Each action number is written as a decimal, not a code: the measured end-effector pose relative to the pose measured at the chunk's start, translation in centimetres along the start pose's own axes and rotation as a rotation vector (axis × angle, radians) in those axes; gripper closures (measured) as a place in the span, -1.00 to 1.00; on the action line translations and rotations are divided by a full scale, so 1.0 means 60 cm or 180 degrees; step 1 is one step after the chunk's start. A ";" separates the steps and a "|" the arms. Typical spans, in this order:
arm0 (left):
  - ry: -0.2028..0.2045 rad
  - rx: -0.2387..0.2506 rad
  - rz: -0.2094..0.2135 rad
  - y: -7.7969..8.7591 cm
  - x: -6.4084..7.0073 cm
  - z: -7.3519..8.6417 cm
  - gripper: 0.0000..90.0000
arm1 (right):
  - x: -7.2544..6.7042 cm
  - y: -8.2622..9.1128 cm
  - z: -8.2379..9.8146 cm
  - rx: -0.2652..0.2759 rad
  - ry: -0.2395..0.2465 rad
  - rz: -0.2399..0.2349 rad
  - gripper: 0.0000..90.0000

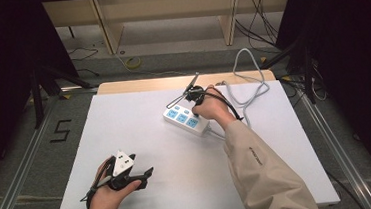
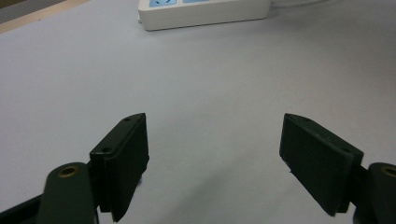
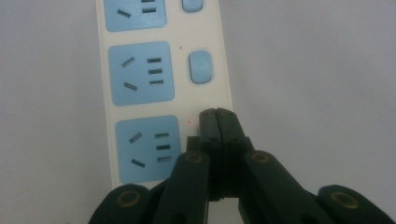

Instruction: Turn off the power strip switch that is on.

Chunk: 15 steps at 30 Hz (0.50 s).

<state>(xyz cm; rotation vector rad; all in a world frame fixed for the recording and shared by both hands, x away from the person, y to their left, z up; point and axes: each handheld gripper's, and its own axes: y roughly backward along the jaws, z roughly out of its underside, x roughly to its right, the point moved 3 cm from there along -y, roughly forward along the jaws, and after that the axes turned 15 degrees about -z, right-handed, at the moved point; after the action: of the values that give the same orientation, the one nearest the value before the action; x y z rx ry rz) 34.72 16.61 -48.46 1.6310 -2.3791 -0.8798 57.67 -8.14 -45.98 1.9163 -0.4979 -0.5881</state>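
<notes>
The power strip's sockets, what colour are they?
Light blue sockets on a white power strip, clearest in the right gripper view.

power strip (image 1: 186, 119): 1 | sockets (image 3: 141, 73): 3 | switches (image 3: 200, 67): 2 seen | grippers (image 1: 146, 174): 2

The power strip (image 1: 186, 118) is laid on the table (image 1: 140, 133), right of centre; its cable (image 1: 249, 79) is trailed behind, off the far edge.
</notes>
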 end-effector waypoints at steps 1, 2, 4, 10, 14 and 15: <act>0.0003 0.0001 0.0001 0.000 0.000 0.000 -0.48 | 0.000 0.000 0.000 -0.0014 -0.0017 -0.0001 1.00; 0.0004 0.0003 0.0000 0.000 0.001 0.000 -0.48 | 0.000 0.000 -0.001 -0.0018 -0.0020 0.0001 1.00; -0.0001 0.0001 -0.0001 0.000 0.001 0.000 -0.47 | 0.000 0.000 0.000 -0.0015 -0.0027 0.0003 1.00; -0.0007 0.0003 -0.0005 0.000 0.001 0.000 -0.47 | -0.001 -0.001 -0.001 -0.0024 -0.0033 0.0031 1.00; -0.0006 0.0004 -0.0005 0.001 0.001 0.000 -0.47 | -0.001 -0.001 -0.004 -0.0070 -0.0039 0.0043 1.00; -0.0005 0.0005 -0.0004 0.001 0.000 0.000 -0.47 | -0.001 -0.001 -0.004 -0.0078 -0.0035 0.0042 1.00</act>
<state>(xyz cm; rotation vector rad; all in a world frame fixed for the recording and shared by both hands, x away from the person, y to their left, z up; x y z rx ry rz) 34.68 16.59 -48.43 1.6332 -2.3807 -0.8797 57.77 -7.89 -45.96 1.8861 -0.5079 -0.5939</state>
